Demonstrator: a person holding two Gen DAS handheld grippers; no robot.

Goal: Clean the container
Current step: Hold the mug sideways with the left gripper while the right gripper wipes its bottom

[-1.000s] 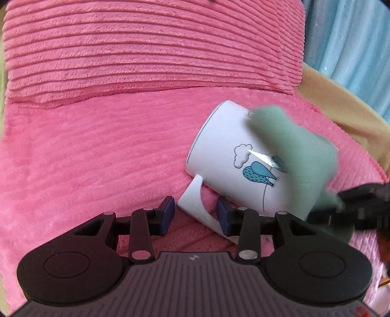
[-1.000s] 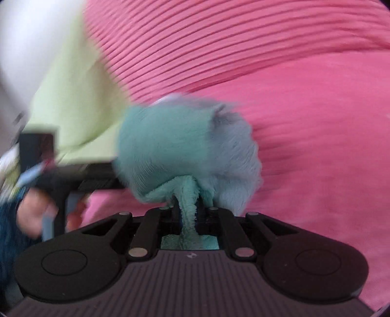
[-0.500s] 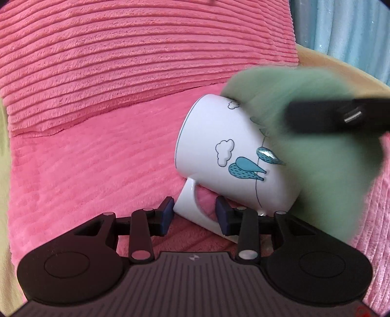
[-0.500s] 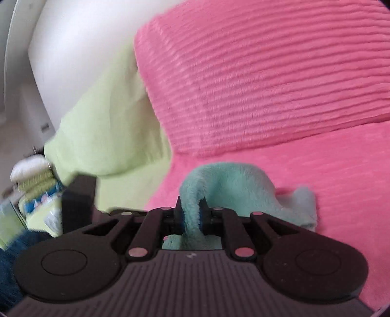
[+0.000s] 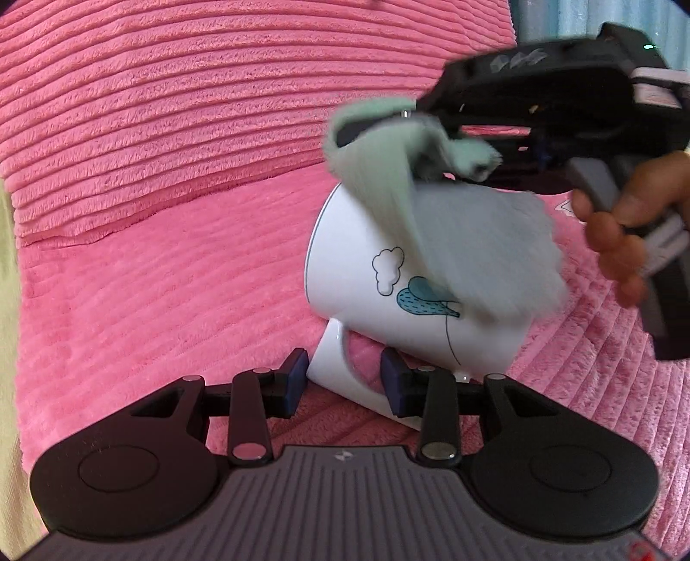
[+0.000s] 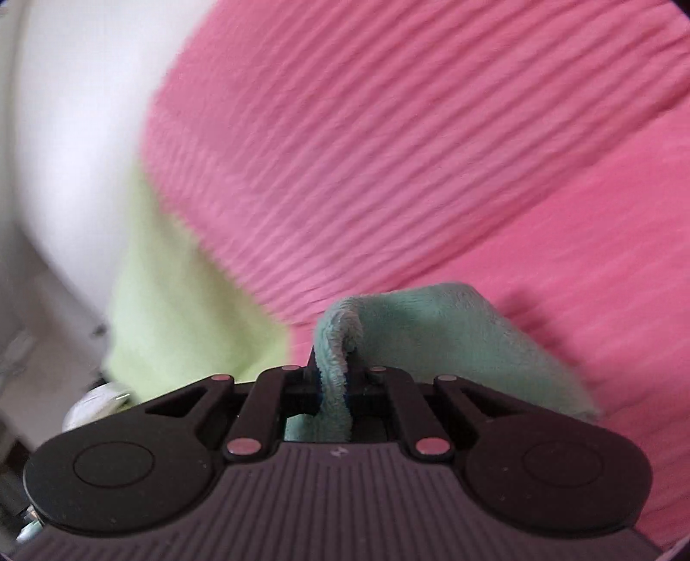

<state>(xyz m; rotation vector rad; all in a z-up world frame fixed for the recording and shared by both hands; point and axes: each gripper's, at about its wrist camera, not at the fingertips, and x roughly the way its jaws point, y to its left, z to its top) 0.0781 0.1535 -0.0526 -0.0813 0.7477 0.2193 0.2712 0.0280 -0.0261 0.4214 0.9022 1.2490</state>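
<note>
Item: white mug (image 5: pixel 414 297), lying tilted on the pink cushion (image 5: pixel 172 259), handle (image 5: pixel 340 371) gripped between your left gripper (image 5: pixel 344 379) pads. Right gripper (image 6: pixel 334 388) is clenching the teal cloth (image 5: pixel 457 233), draped over the mug's upper side. You are wiping the wall: keep the handle pinned (it could roll). Since half a second ago, the cloth is hanging less blurred, nearer the rim.

This looks like a home, probably a bedroom or sitting room. A plush ribbed pink cushion (image 5: pixel 241 108) and matching cover (image 5: pixel 151 302) fill the view, with a light-green sheet (image 6: pixel 172 302), blue curtain (image 5: pixel 556 17) and white wall (image 6: pixel 73 129) alongside.
</note>
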